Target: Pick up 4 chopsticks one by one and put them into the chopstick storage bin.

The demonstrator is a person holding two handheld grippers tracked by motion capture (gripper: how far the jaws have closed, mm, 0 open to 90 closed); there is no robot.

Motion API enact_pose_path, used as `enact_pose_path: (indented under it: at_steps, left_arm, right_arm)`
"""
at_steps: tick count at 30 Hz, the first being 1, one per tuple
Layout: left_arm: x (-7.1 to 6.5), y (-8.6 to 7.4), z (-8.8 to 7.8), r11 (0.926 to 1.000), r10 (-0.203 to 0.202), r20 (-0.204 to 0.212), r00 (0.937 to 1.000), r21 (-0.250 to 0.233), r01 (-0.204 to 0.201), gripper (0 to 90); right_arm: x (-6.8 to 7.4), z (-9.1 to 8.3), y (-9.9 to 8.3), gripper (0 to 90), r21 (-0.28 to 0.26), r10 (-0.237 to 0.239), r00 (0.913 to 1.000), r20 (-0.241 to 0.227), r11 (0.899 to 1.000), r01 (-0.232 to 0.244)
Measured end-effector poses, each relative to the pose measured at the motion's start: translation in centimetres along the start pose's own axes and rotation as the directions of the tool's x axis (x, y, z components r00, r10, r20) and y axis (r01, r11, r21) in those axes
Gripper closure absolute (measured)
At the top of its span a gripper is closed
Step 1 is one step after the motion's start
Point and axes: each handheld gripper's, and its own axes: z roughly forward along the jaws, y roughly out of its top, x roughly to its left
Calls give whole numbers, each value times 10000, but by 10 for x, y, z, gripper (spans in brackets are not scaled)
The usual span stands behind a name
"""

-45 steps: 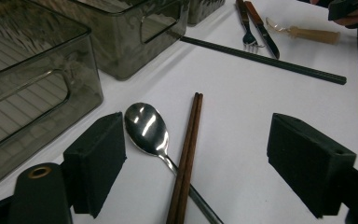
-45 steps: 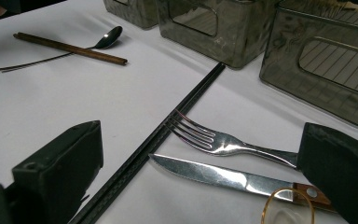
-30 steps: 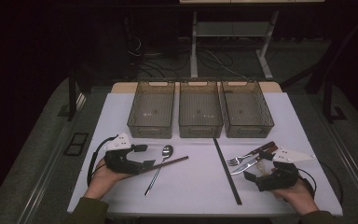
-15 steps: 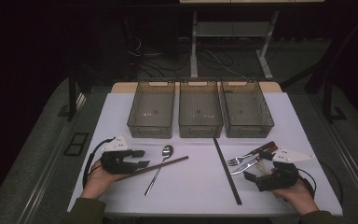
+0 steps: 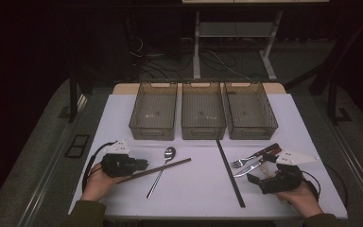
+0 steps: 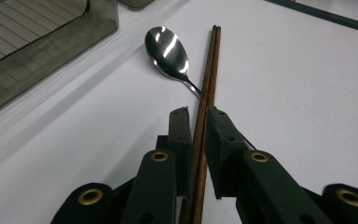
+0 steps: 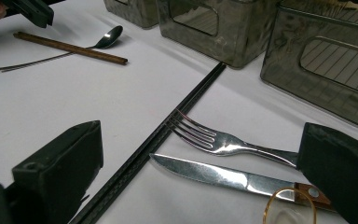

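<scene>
From the high view, the left gripper [image 5: 139, 165] is seen at the table's [image 5: 198, 189] left front, its jaws having just been closing on the chopsticks [image 5: 158, 170]. In the left gripper view, the pair is clamped, crossing the spoon [image 6: 168, 52]. In the right gripper view, the right gripper [image 7: 200, 172] is spread wide before fork [image 7: 219, 140] and knife [image 7: 214, 173]; bare tabletop is left beyond the black strip [image 7: 163, 130].

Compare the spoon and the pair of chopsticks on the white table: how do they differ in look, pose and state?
The spoon is shiny metal with a rounded bowl; the chopsticks are straight brown sticks.
The spoon lies free on the table; the chopsticks sit between the jaws of the left gripper, which have just been closing onto them.
The chopsticks lie across the spoon's handle, on top of it.
Both are long, slim utensils.
</scene>
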Motion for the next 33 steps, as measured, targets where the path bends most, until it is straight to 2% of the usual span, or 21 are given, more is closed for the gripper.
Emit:
enact_pose_path:
  at_steps: [12, 23, 26, 33]
  left_arm:
    - [1, -3, 5, 9977, 167, -12, 9999, 658, -166, 803]
    - [0, -5, 7, 9977, 117, -12, 9999, 672, -116, 803]
    - [1, -5, 7, 9963, 263, -16, 9997, 820, -260, 803]
    - [1, -6, 9, 9944, 305, -70, 9995, 1019, -296, 803]
  right_arm:
    - [0, 0, 0, 5, 14, -13, 10000, -1, 10000, 13]
    - [0, 0, 0, 5, 26, -21, 10000, -6, 10000, 21]
    - [0, 0, 0, 5, 26, -19, 10000, -6, 10000, 19]
    - [0, 0, 0, 5, 28, -18, 10000, -15, 10000, 18]
